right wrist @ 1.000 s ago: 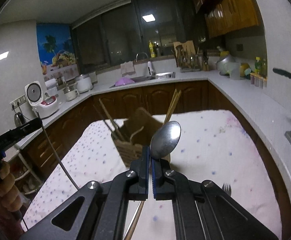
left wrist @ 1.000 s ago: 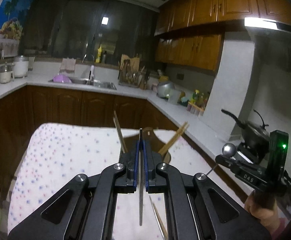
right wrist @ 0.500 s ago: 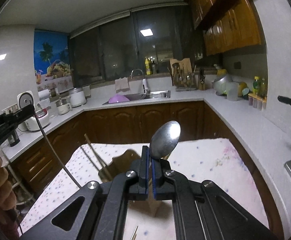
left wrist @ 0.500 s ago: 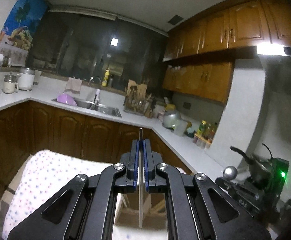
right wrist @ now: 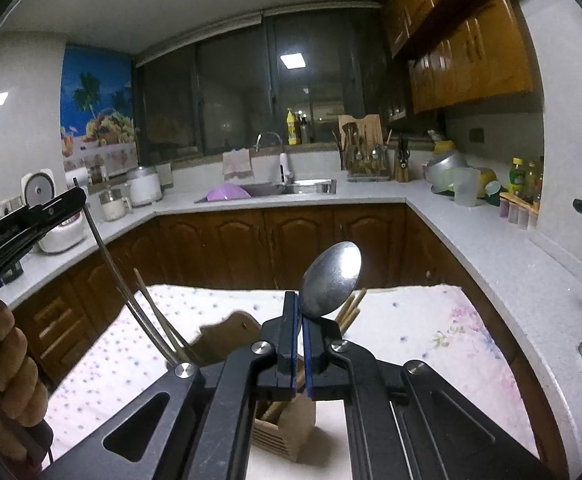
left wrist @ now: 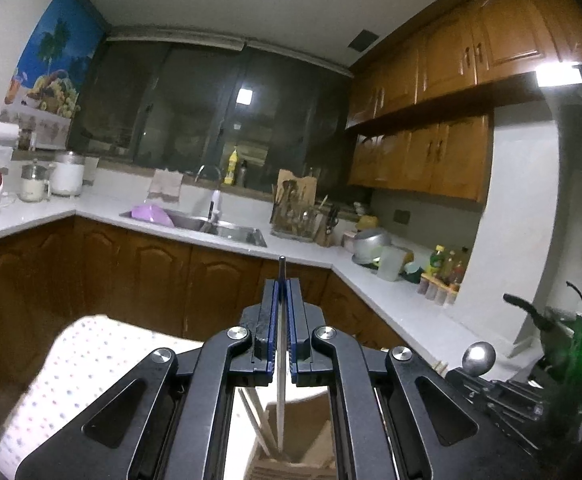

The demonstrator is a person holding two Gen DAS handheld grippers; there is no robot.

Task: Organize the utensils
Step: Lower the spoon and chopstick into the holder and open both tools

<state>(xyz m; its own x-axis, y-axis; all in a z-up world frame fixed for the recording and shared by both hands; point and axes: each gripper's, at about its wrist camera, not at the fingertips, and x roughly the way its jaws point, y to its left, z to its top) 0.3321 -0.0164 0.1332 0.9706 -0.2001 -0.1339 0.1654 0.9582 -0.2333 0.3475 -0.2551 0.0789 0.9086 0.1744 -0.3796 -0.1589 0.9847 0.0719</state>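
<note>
My left gripper is shut on a thin metal stick, seen edge-on; the stick's lower end reaches down into the wooden utensil holder right below. In the right wrist view that stick slants from the left gripper down beside wooden chopsticks in the holder. My right gripper is shut on a steel spoon, bowl up, directly above the holder. The spoon's bowl also shows in the left wrist view.
The holder stands on a table with a white dotted cloth. A hand grips the left tool. White counters run around the room with a sink, a rice cooker and a dark pan.
Both grippers have moved forward over the holder, which has dropped to the bottom of both views. The left view now points higher, and the stick's end has come down into the holder.
</note>
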